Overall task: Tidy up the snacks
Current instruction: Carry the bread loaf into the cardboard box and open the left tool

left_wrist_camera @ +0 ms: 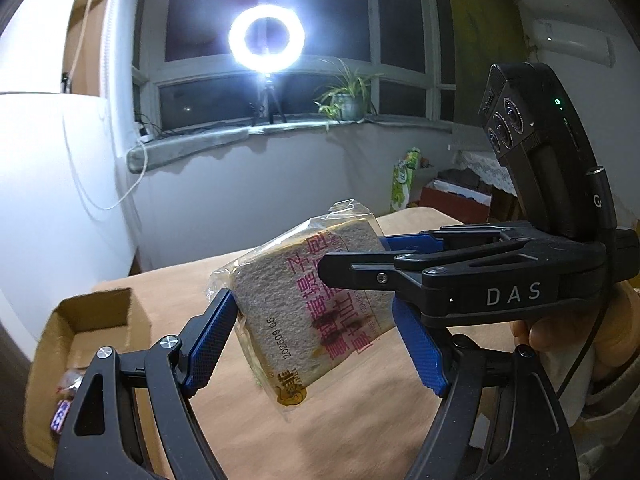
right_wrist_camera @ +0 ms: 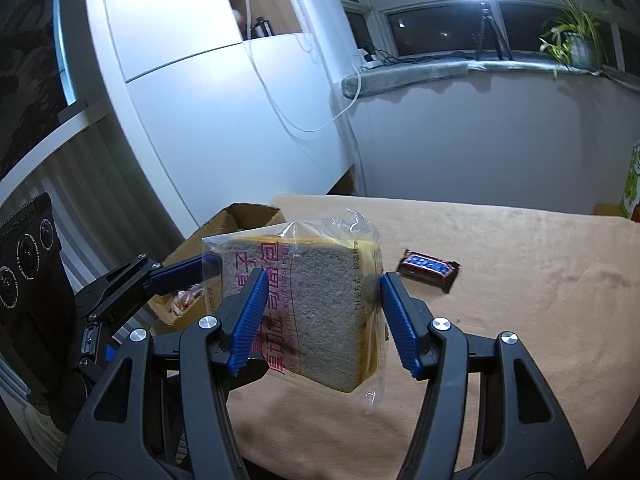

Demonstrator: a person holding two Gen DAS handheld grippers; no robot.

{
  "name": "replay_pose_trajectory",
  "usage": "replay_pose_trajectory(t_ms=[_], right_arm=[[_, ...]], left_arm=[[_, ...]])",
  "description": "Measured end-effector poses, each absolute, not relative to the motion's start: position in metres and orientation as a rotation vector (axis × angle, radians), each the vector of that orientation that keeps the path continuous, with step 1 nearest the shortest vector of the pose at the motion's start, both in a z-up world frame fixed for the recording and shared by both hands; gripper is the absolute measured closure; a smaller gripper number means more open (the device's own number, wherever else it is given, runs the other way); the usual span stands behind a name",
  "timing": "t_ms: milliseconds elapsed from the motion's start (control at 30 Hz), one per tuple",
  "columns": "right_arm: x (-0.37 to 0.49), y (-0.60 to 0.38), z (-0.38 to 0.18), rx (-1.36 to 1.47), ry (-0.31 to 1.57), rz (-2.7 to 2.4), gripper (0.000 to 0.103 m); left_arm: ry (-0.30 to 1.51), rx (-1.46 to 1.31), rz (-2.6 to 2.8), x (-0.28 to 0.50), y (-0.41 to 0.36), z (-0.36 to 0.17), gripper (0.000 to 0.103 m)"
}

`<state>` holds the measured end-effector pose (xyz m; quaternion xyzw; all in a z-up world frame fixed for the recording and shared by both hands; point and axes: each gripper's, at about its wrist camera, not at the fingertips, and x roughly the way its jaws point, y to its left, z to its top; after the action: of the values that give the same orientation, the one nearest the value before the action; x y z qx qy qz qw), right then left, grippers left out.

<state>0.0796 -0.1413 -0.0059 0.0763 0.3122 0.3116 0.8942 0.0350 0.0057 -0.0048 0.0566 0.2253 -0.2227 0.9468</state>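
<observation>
A clear-wrapped slice of thick toast bread (left_wrist_camera: 304, 304) with pink print hangs in the air above the tan tabletop (left_wrist_camera: 352, 412); it also shows in the right wrist view (right_wrist_camera: 324, 312). My left gripper (left_wrist_camera: 320, 344) is closed on its two sides. My right gripper (right_wrist_camera: 320, 320) is closed on it too, and shows in the left wrist view (left_wrist_camera: 360, 264), reaching in from the right. An open cardboard box (left_wrist_camera: 80, 328) with snacks inside stands at the table's left; it also shows in the right wrist view (right_wrist_camera: 236, 220). A dark chocolate bar (right_wrist_camera: 428, 270) lies on the table.
A white cabinet (right_wrist_camera: 224, 112) stands behind the box. A ring light (left_wrist_camera: 266, 38) and a potted plant (left_wrist_camera: 348, 100) are on the windowsill. A green package (left_wrist_camera: 404, 180) and a red box (left_wrist_camera: 452, 200) stand beyond the table's far right edge.
</observation>
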Motion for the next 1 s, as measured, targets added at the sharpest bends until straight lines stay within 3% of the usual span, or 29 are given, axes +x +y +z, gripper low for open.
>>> replay_pose_trajectory(t_ms=[600,1000], right_arm=[[0.069,-0.017,0.01,0.02,0.663,0.795,0.042],[0.09,0.097,-0.012,-0.087,0.681,0.916,0.042]], left_arm=[[0.439,-0.011,-0.293,0.008,0.116,-0.011,0.023],[0.487,-0.149,-0.088,0.016,0.216,-0.042,0.023]])
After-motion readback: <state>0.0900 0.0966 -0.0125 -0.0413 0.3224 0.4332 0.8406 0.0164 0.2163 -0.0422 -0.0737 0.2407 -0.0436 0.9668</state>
